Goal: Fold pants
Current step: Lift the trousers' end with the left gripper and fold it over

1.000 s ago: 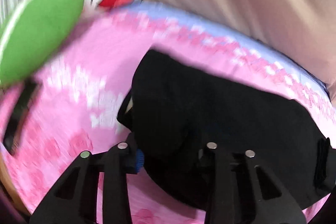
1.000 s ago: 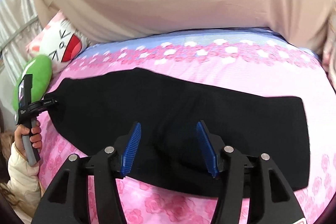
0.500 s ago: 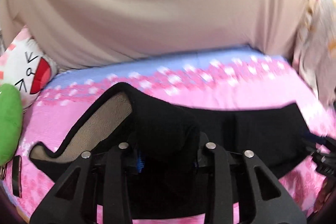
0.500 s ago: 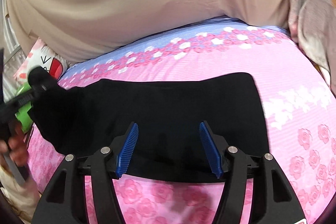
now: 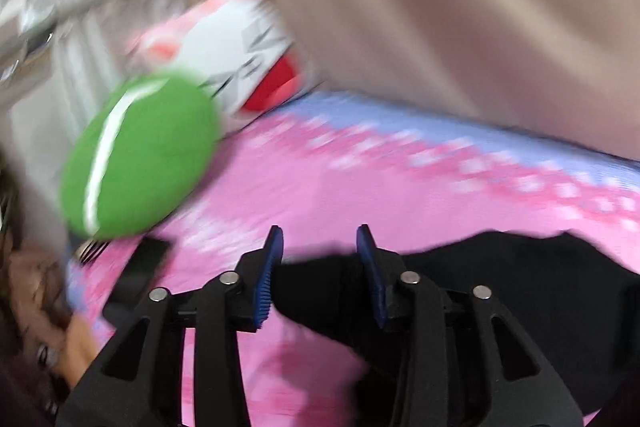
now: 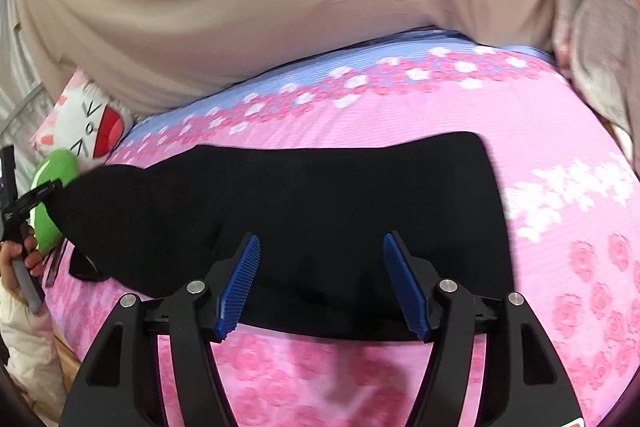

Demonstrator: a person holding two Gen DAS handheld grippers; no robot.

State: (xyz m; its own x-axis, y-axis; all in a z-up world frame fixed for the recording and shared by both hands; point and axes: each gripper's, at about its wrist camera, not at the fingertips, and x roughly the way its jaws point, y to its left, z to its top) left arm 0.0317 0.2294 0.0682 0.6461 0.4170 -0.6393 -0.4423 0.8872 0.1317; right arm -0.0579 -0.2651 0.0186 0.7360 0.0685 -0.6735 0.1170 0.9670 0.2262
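A pink floral bedsheet (image 6: 460, 115) carries the black pants (image 6: 320, 195), doubled at centre. The right gripper (image 6: 322, 281) hovers at 6 o'clock, jaws apart; the left gripper (image 5: 320, 267) is also spread, holding nothing, probably readying another fold.

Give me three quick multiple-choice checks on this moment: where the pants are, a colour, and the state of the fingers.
1. Where do the black pants lie?
A. on the pink floral bedsheet
B. on a wooden floor
C. over a chair back

2. What colour are the pads on the right gripper fingers?
A. red
B. blue
C. yellow

3. How do the left gripper fingers stand?
A. shut on the green cushion
B. shut on a phone
C. open, nothing between them

Answers:
1 A, the pants spread flat across the sheet.
2 B, both ribbed pads show blue.
3 C, a clear gap separates the pads.
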